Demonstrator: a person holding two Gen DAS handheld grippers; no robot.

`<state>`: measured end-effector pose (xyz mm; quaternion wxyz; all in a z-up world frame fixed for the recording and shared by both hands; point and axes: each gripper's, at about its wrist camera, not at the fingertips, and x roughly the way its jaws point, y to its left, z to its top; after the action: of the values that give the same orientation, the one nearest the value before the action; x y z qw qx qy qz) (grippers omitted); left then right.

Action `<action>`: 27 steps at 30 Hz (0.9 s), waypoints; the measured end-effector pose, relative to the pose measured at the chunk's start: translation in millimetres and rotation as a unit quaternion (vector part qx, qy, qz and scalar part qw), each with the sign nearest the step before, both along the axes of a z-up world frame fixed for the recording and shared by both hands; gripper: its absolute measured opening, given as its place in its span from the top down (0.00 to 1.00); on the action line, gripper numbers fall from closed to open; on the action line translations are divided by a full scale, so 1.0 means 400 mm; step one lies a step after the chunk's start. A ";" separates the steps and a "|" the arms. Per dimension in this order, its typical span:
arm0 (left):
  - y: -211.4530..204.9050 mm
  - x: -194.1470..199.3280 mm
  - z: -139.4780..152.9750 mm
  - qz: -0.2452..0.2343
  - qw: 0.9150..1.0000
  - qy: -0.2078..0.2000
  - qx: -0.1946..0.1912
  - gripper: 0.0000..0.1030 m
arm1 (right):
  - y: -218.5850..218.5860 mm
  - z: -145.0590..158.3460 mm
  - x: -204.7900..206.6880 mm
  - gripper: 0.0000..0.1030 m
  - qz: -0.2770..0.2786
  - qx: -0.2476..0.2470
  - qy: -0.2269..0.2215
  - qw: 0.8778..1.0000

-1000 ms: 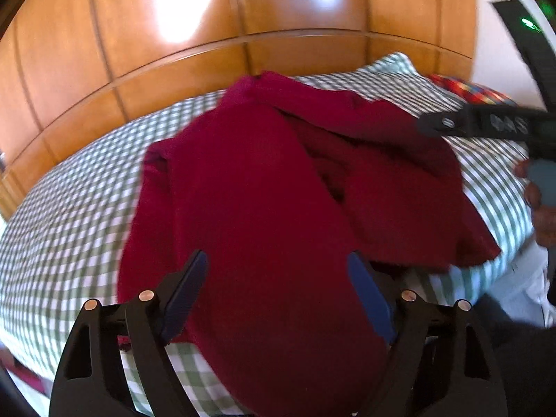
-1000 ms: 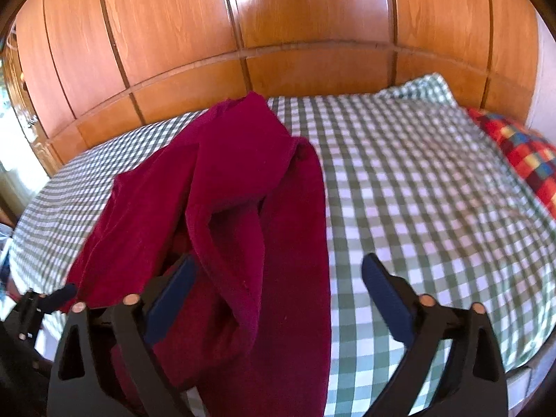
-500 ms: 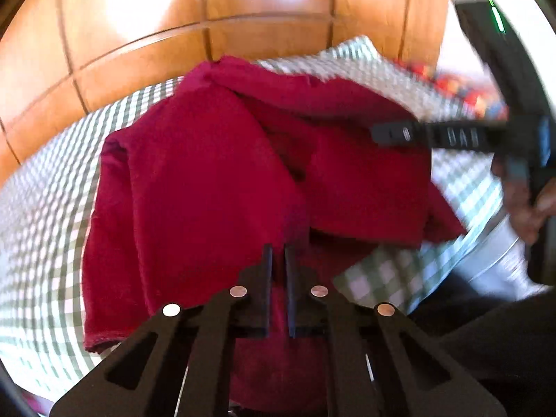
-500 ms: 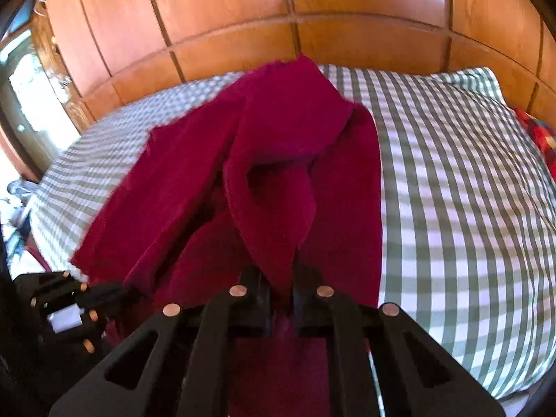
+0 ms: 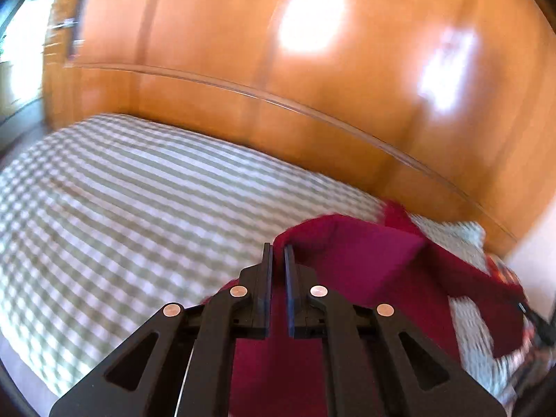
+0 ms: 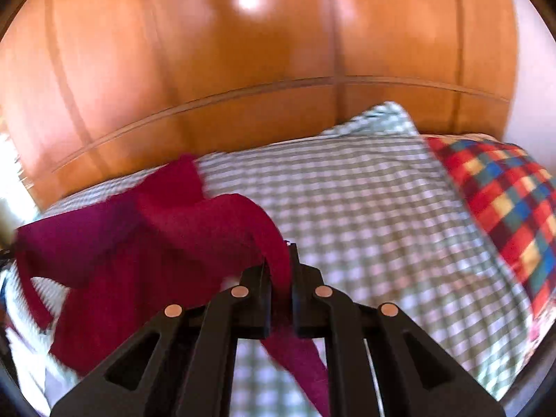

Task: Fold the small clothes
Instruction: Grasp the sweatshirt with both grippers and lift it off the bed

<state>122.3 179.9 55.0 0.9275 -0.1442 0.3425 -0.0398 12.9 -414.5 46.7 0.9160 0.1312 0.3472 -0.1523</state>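
A dark red garment (image 5: 368, 264) hangs stretched above the green-checked bed (image 5: 139, 208). My left gripper (image 5: 277, 248) is shut on one edge of it, the cloth pinched between the black fingers and trailing off to the right. In the right wrist view the same red garment (image 6: 166, 236) drapes away to the left, and my right gripper (image 6: 279, 250) is shut on another edge, with a loose tail hanging below the fingers. Both views are blurred by motion.
A glossy wooden headboard wall (image 5: 312, 87) rises behind the bed. A checked pillow (image 6: 378, 121) and a red, blue and yellow plaid cushion (image 6: 504, 201) lie at the bed's right end. Bright window light shows at the far left (image 5: 21, 52).
Both grippers went from open over the flat garment to shut on its edges. They have since lifted it and pulled apart, the left view swinging left and the right view right.
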 end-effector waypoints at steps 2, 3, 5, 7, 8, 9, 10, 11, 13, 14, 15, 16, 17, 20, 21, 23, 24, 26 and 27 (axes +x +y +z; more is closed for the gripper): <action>0.062 0.072 0.009 0.047 0.999 0.012 0.007 0.95 | -0.061 -0.009 0.030 0.94 -0.029 -0.011 0.015 0.999; 0.081 0.099 0.012 0.065 0.998 0.016 0.013 0.95 | -0.103 -0.015 0.060 0.94 -0.049 -0.025 0.027 0.998; 0.118 0.145 0.011 0.096 0.995 0.027 0.024 0.95 | -0.157 -0.021 0.087 0.94 -0.078 -0.044 0.044 0.995; 0.152 0.207 0.005 0.138 0.988 0.043 0.050 0.95 | -0.221 -0.043 0.133 0.94 -0.109 -0.048 0.067 0.991; 0.169 0.235 -0.002 0.149 0.986 0.052 0.048 0.95 | -0.242 -0.052 0.145 0.94 -0.118 -0.044 0.073 0.989; 0.183 0.266 -0.014 0.159 0.984 0.065 0.047 0.95 | -0.266 -0.067 0.167 0.89 -0.122 -0.032 0.081 0.989; 0.192 0.283 -0.024 0.174 0.981 0.075 0.052 0.95 | -0.274 -0.077 0.177 0.84 -0.128 -0.031 0.086 0.988; 0.199 0.294 -0.032 0.186 0.978 0.078 0.052 0.95 | -0.277 -0.082 0.182 0.56 -0.134 -0.034 0.088 0.986; 0.207 0.300 -0.046 0.184 0.978 0.084 0.050 0.93 | -0.269 -0.080 0.171 0.28 -0.144 -0.048 0.073 0.986; 0.204 0.289 -0.052 0.184 0.978 0.084 0.052 0.89 | -0.260 -0.076 0.168 0.28 -0.141 -0.050 0.071 0.986; 0.204 0.271 -0.058 0.184 0.978 0.081 0.053 0.73 | -0.244 -0.075 0.157 0.26 -0.133 -0.050 0.070 0.987; 0.206 0.260 -0.061 0.182 0.979 0.078 0.053 0.57 | -0.220 -0.075 0.139 0.25 -0.119 -0.051 0.067 0.989; 0.193 0.240 -0.060 0.174 0.981 0.071 0.051 0.53 | -0.202 -0.077 0.135 0.24 -0.110 -0.051 0.067 0.990; 0.148 0.181 -0.104 0.101 0.991 0.068 0.047 0.52 | -0.111 -0.101 0.082 0.24 -0.039 -0.001 0.072 0.997; 0.119 0.150 -0.128 0.065 0.994 0.076 0.040 0.52 | -0.069 -0.122 0.059 0.24 -0.002 0.033 0.082 0.996; 0.072 0.097 -0.170 0.013 0.995 0.093 0.031 0.52 | 0.010 -0.163 0.017 0.24 0.061 0.086 0.104 0.989; 0.044 0.058 -0.197 -0.011 0.994 0.103 0.027 0.52 | 0.037 -0.178 0.001 0.26 0.083 0.106 0.112 0.985; 0.006 -0.002 -0.235 -0.049 0.992 0.118 0.002 0.52 | 0.106 -0.216 -0.037 0.31 0.131 0.152 0.132 0.971; -0.012 -0.042 -0.259 -0.067 0.989 0.128 -0.018 0.52 | 0.147 -0.235 -0.056 0.34 0.156 0.169 0.145 0.962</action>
<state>105.6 175.1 -48.7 0.8686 -0.1415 0.4663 -0.0894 -9.5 -355.7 -47.3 0.8326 0.2048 0.5133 0.0356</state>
